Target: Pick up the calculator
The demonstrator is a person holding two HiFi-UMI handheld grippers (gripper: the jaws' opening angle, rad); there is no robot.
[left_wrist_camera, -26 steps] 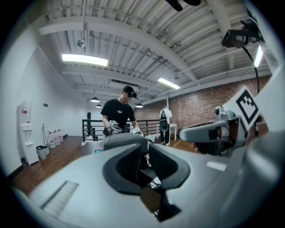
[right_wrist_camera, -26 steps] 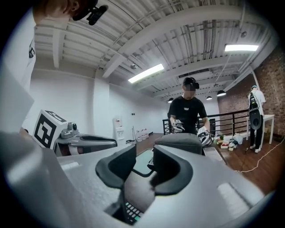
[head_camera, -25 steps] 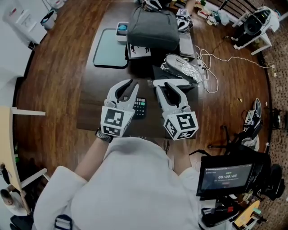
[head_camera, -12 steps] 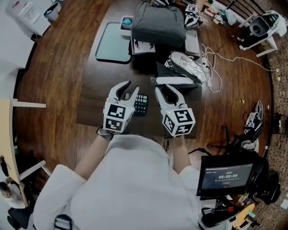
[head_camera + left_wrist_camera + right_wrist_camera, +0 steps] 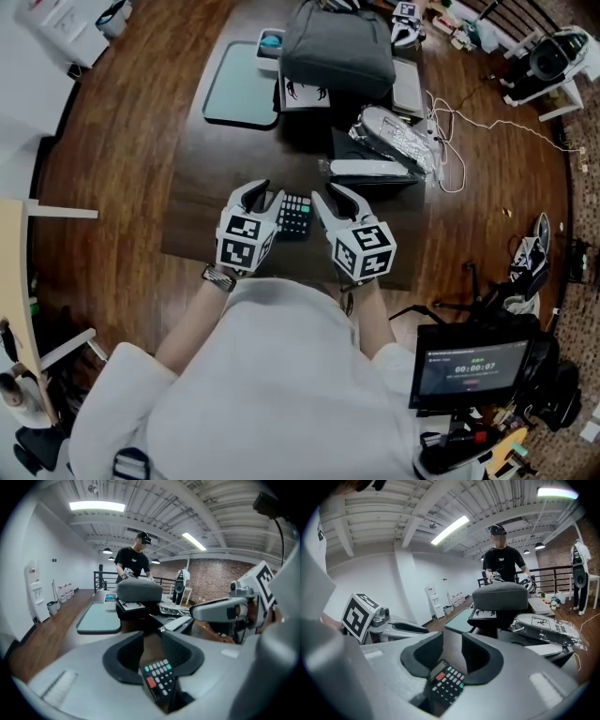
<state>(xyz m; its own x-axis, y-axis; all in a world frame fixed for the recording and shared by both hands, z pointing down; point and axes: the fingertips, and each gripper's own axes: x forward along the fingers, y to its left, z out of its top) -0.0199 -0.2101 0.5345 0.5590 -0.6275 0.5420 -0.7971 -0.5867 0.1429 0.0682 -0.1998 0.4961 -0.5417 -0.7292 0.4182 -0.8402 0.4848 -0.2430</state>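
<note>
A small black calculator (image 5: 295, 216) with grey keys and one red key lies flat on the dark table (image 5: 197, 211). My left gripper (image 5: 265, 194) hovers just left of it and my right gripper (image 5: 330, 193) just right of it, both pointing away from me and downward. In the left gripper view the calculator (image 5: 158, 680) shows low in the gap of the left gripper (image 5: 152, 641); its jaws stand wide, are closing slightly, and touch nothing. In the right gripper view the calculator (image 5: 446, 684) lies below the right gripper (image 5: 452, 641), whose jaws stand apart and empty.
Behind the calculator sit a white bar (image 5: 366, 169) on a black box, a foil-wrapped bundle (image 5: 398, 136), a grey bag (image 5: 337, 47) and a teal tray (image 5: 239, 89). White cables (image 5: 450, 141) trail off right. A person (image 5: 133, 562) stands at the table's far end.
Both grippers have sunk toward the table and drawn in on either side of the calculator. The left jaws have spread wider.
</note>
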